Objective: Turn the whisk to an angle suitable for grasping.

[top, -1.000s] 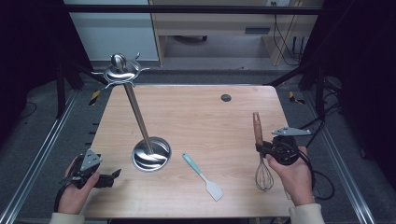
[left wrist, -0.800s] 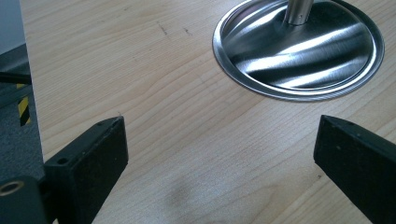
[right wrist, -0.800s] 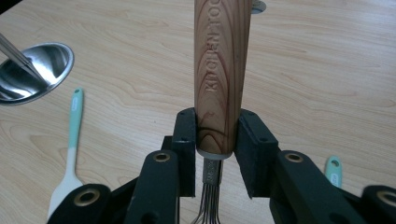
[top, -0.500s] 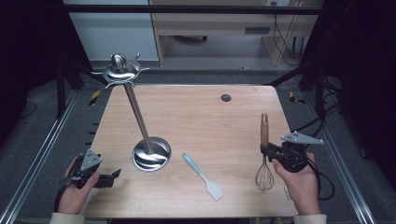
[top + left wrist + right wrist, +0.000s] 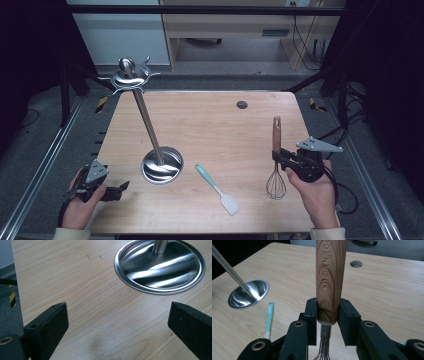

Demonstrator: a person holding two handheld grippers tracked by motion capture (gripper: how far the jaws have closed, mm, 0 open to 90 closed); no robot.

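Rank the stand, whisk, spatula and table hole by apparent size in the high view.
1. Stand, by far the largest, though its top is nearer the camera.
2. Whisk and spatula: similar in length, too close to rank.
3. Table hole, smallest.

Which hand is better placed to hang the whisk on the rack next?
Right, most likely. Its tongs are shut on the whisk handle. The left tongs are open, over bare table by the rack base.
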